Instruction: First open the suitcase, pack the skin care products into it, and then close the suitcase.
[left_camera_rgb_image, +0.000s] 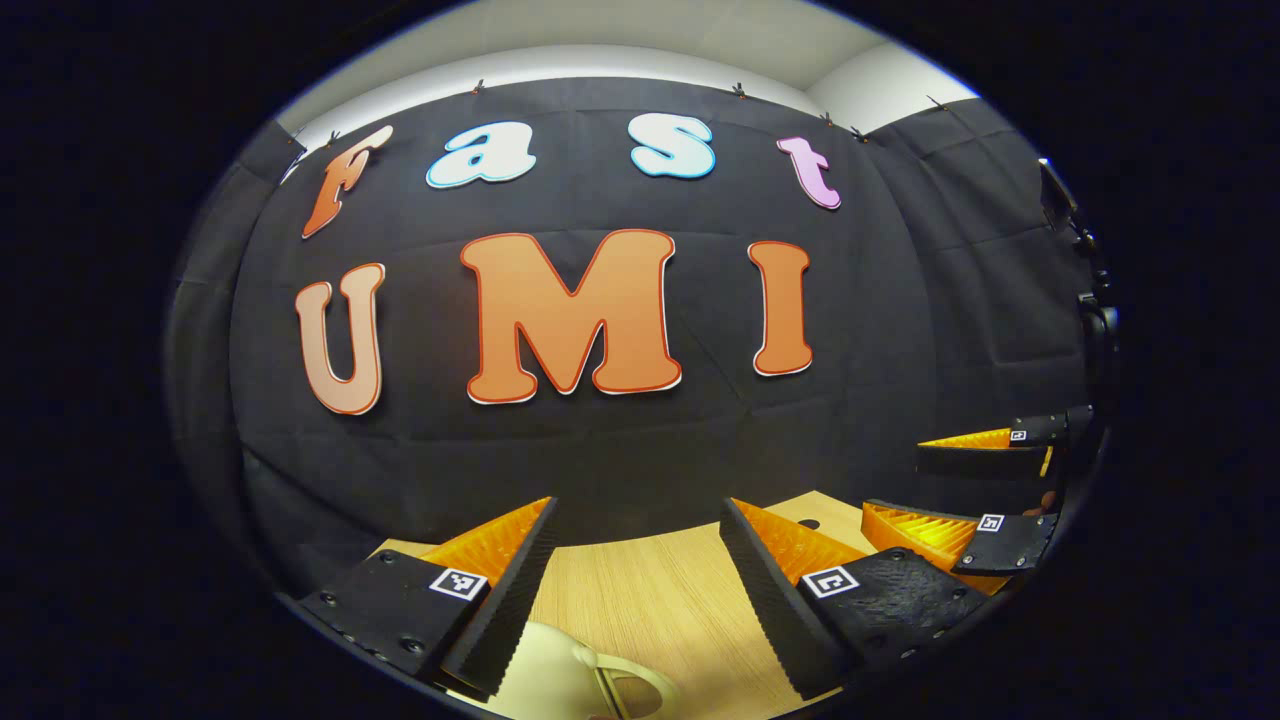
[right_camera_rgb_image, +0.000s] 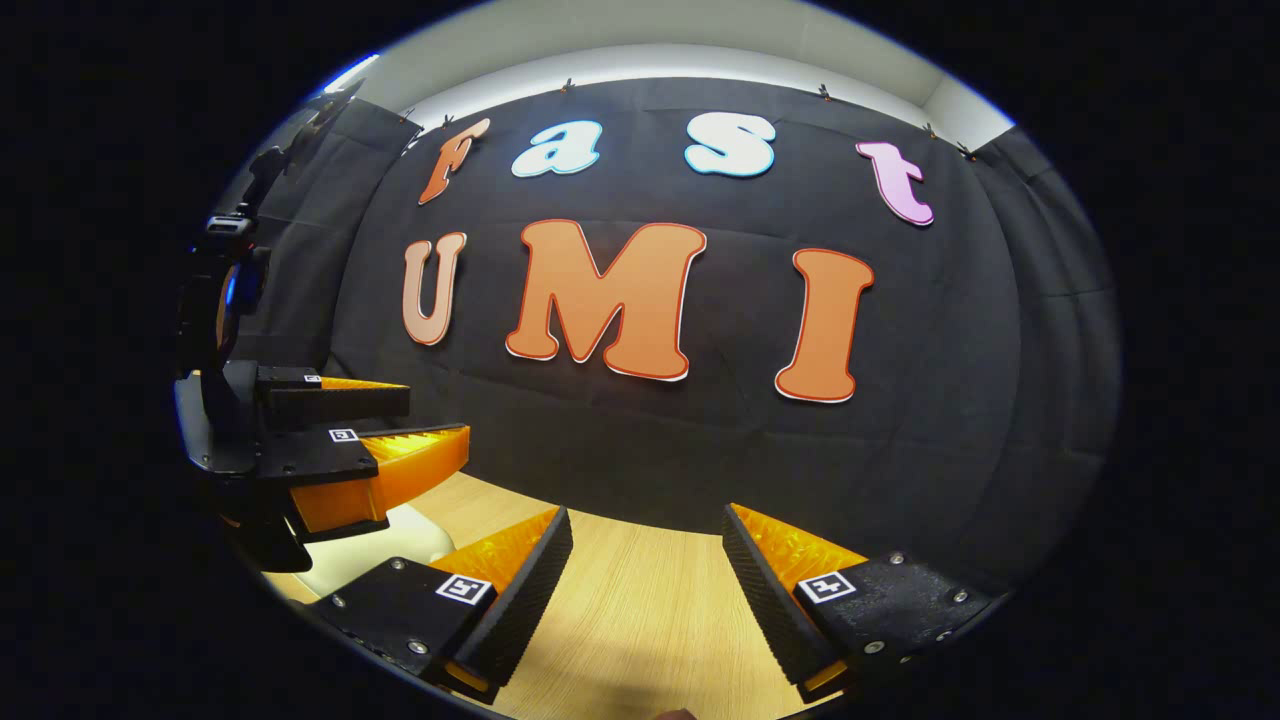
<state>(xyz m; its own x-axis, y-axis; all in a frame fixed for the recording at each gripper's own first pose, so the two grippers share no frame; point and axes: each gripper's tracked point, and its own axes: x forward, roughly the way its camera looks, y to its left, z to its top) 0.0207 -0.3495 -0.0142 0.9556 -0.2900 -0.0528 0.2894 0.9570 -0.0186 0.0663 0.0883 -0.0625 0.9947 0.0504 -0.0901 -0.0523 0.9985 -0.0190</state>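
While both grippers are held up above the worktop (left_camera_rgb_image: 640, 600), they point toward the black cloth wall (left_camera_rgb_image: 640, 430) at the back of the booth.

From the left gripper view, the left gripper (left_camera_rgb_image: 635, 560) has its jaws wide apart, and nothing sits between them. Bare wood shows in the gap. Just below the jaws, at the bottom edge of this view, lies a cream-white thing with a rounded top and a loop-shaped handle (left_camera_rgb_image: 630, 685). This looks like part of the suitcase (left_camera_rgb_image: 545, 670), but so little of it shows that I cannot tell for sure. I cannot tell whether its lid is up or down. It lies on the worktop, near the left jaw and not touching it.

Off to the right in the same view is the right gripper (left_camera_rgb_image: 985, 490), held higher up. Its jaws are apart too, one above the other, with nothing in them.

From the right gripper view, the right gripper's jaws are spread wide over bare wood. To the left is the left gripper, jaws parted, with a bit of the cream-white suitcase under it.

A small dark hole (left_camera_rgb_image: 809, 524) shows in the worktop near the back wall.
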